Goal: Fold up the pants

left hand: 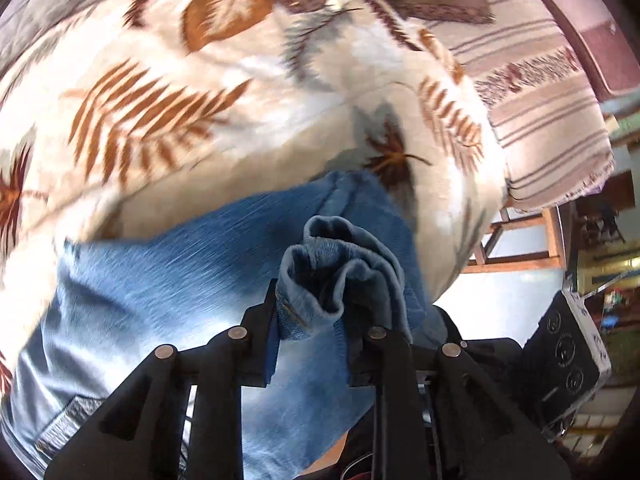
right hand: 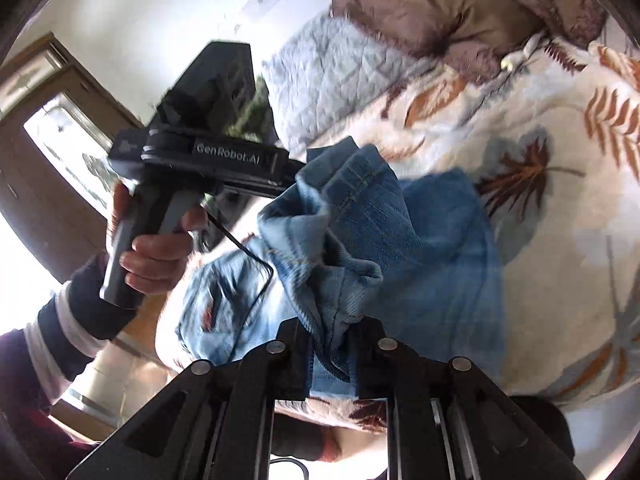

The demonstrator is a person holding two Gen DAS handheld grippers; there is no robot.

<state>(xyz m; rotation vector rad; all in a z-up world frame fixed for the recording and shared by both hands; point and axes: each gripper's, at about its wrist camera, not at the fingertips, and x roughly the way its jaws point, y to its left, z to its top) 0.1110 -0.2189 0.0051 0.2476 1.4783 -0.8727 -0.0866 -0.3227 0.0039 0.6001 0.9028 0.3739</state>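
Observation:
Blue denim pants (left hand: 168,276) lie on a bed covered by a cream blanket with brown leaves (left hand: 168,92). My left gripper (left hand: 310,320) is shut on a bunched hem of the pants (left hand: 332,264) and holds it lifted above the rest. My right gripper (right hand: 332,344) is shut on another bunched edge of the pants (right hand: 344,272), also lifted. In the right wrist view the left gripper's body (right hand: 208,156) shows at the left, held by a hand, with its fingers hidden in the denim (right hand: 360,184). The rest of the pants (right hand: 448,264) lies flat on the blanket (right hand: 560,280).
A grey quilt (right hand: 332,76) and a brown pillow (right hand: 452,4) lie at the head of the bed. A striped pink cover (left hand: 540,92) hangs over the bed's right side. A wooden door with glass (right hand: 52,136) stands left. The right gripper's body (left hand: 568,356) shows at lower right.

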